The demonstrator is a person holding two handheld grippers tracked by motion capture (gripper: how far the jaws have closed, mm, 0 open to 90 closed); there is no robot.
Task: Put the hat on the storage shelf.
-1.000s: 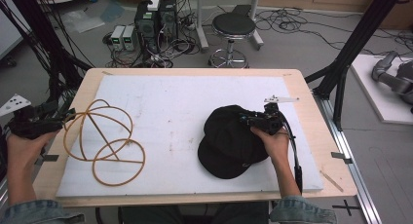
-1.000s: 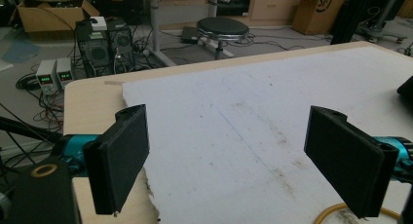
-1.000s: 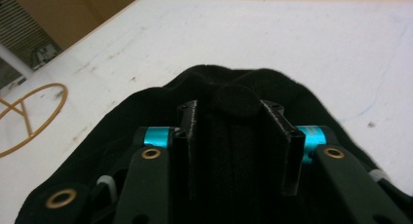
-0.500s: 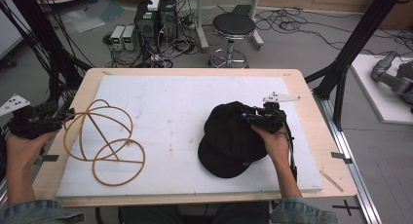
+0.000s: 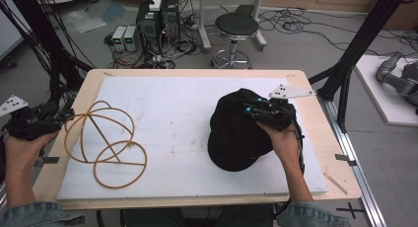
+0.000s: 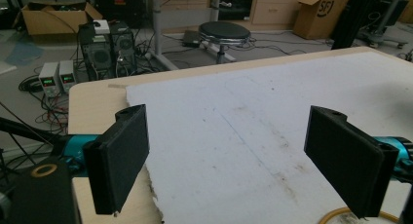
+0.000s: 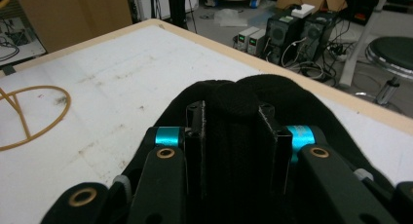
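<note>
High view: black cap (image 5: 236, 133) on white mat (image 5: 187, 108), right half of table; right gripper (image 5: 266, 113) on its far-right crown. Wire-hoop frame (image 5: 103, 138) at left edge, left gripper (image 5: 29, 123) just beside it. Left gripper view: jaws wide apart, nothing btwn, bare mat ahead. Right gripper view: jaws narrow, pinching a raised fold of cap fabric. Judged soft, light, floppy; fold grip adequate, stiffer brim prob. steadier hold.

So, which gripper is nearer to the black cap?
Right. The right gripper is on the black cap, shut on a fold of its cloth. The left gripper sits open at the table's far left edge, beside the wire frame.
</note>
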